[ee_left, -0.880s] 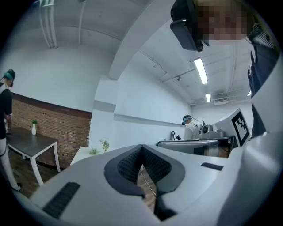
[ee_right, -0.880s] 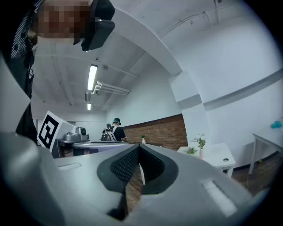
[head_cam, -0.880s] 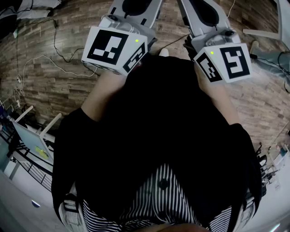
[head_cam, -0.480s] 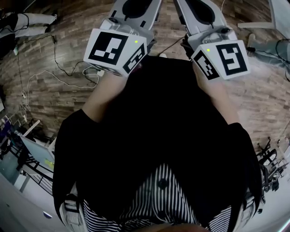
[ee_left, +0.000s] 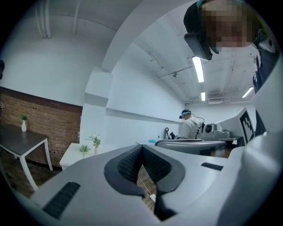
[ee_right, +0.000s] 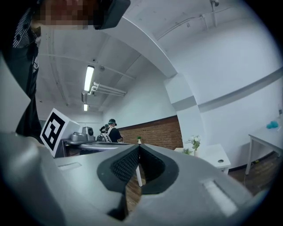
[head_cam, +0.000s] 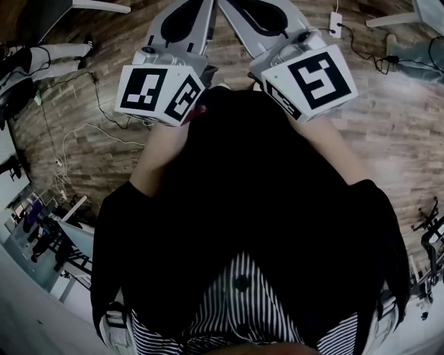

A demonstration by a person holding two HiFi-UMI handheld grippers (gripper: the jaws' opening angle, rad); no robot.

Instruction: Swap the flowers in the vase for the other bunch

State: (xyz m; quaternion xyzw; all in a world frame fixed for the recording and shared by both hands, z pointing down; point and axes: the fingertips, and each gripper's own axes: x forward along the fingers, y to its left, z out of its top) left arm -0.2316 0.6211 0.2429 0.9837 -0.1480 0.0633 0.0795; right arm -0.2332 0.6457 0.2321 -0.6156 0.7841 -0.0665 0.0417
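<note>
I hold both grippers out level in front of my body, over the wooden floor. In the head view the left gripper [head_cam: 196,8] and the right gripper [head_cam: 239,8] lie close together, their tips at the top edge. Each is shut with nothing between its jaws. In the left gripper view [ee_left: 141,146], a white vase of flowers [ee_left: 96,142] and a smaller green bunch [ee_left: 84,150] stand far off on a white table [ee_left: 70,154]. The right gripper view [ee_right: 139,146] shows the same flowers [ee_right: 195,143] and small bunch [ee_right: 186,151] on that table [ee_right: 216,159].
Cables [head_cam: 104,118] and a power strip [head_cam: 336,21] lie on the floor. A dark table [ee_left: 17,141] by the brick wall carries a small vase [ee_left: 23,124]. Another person [ee_left: 189,126] stands at a bench far off. White table legs [ee_right: 252,152] show at the right.
In the head view both marker cubes have shifted left and up, and the two grippers now sit closer together. The floor beneath has slid, with the view turning. Both stay shut.
</note>
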